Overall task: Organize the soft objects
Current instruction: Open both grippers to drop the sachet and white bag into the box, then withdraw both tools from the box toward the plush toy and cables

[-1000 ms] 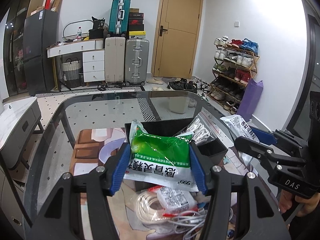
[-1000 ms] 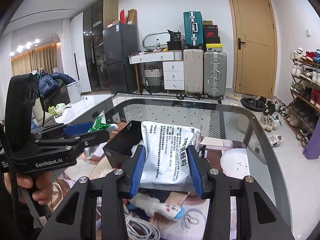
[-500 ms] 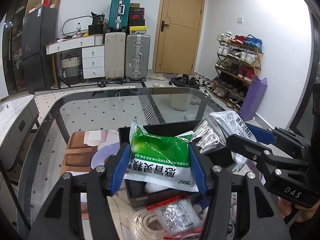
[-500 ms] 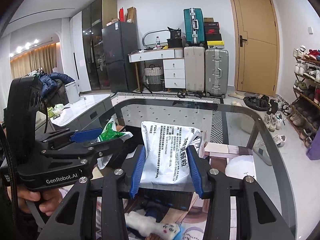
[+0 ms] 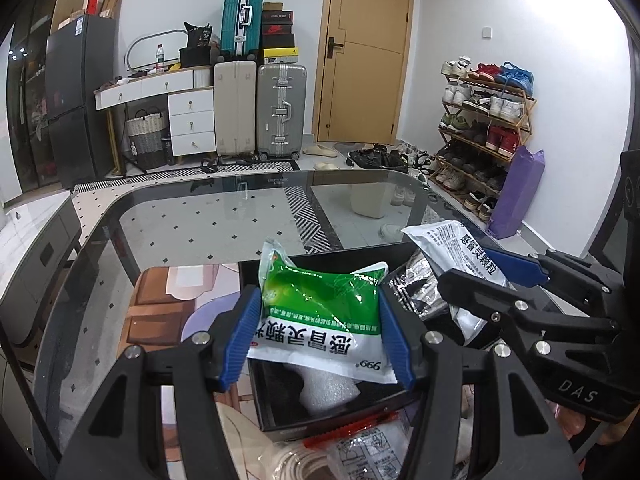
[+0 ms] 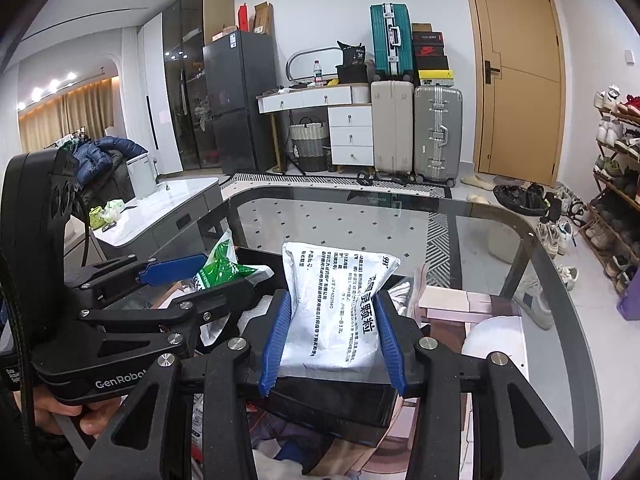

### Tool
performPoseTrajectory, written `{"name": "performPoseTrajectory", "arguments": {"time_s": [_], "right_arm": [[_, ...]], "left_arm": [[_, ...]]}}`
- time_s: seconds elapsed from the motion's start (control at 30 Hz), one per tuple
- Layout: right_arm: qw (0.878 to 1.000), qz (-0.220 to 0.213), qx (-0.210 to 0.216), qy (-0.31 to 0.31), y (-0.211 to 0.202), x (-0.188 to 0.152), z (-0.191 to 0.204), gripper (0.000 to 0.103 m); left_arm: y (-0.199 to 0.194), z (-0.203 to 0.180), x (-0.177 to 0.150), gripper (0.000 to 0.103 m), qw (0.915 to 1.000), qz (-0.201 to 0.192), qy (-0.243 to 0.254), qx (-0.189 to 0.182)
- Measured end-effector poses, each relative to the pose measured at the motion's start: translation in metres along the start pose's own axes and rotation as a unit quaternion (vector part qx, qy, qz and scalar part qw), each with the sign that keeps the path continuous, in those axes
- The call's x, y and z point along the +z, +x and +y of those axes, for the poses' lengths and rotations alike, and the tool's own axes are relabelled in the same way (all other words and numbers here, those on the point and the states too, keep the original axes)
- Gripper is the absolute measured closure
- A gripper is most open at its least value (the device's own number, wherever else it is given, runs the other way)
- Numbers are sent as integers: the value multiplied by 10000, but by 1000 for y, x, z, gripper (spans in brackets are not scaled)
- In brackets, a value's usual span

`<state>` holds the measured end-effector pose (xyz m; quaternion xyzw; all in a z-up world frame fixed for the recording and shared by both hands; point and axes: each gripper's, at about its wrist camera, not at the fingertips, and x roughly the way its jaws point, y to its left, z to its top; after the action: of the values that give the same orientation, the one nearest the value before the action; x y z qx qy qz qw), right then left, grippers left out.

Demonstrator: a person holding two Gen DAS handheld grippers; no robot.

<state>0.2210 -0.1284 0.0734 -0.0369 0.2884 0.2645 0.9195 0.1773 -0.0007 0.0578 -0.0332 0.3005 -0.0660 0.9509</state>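
My left gripper [image 5: 320, 340] is shut on a green and white medicine pouch [image 5: 320, 312] and holds it over the open black box [image 5: 276, 420] on the glass table. My right gripper [image 6: 330, 340] is shut on a silver-white pouch [image 6: 336, 312] with black print, also above the black box [image 6: 344, 408]. In the left wrist view the right gripper [image 5: 520, 280] and its silver pouch [image 5: 460, 248] sit at the right. In the right wrist view the left gripper [image 6: 180, 276] and the green pouch [image 6: 220, 268] sit at the left. A white foam piece [image 5: 328, 392] lies inside the box.
A clear bag of small items [image 5: 416, 288] leans in the box's right side. A coiled cable [image 5: 296, 464] and a printed packet [image 5: 368, 452] lie near the box. The glass table's far rim [image 5: 280, 176] curves ahead. Suitcases [image 5: 280, 112] and a shoe rack [image 5: 484, 120] stand beyond.
Both grippers have moved forward with their pouches, from over the cable and toy to above the black box. They have also come closer together.
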Motion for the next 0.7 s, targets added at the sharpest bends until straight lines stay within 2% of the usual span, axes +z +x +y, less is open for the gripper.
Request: {"name": "performPoseTrajectory", "arguments": {"time_s": [0.23,0.37,0.47,0.6,0.63,0.7], "right_arm": [[9997,250,-44,-38,17,-9,-7,60],[9997,231,-92,-42,17,-12,-11,60],[9998,168,-114,5,13,-13,-14,51],[9997,5,-233,90,-3,-15,-16,19],[9996,-30,-241,128,-9,-16,-17,14],[9997,6,-154,174,-19,-20,-17,9]], "left_arm": [[5,-8,-4,46,9997,43,219,59],[7,-9,-5,45,9996,91,267,32],[7,-8,-4,43,9997,131,180,-87],[6,-6,-7,38,9997,221,56,18],[4,-5,-8,37,9997,224,42,-42],[-4,-6,-10,22,9997,174,9,-164]]}}
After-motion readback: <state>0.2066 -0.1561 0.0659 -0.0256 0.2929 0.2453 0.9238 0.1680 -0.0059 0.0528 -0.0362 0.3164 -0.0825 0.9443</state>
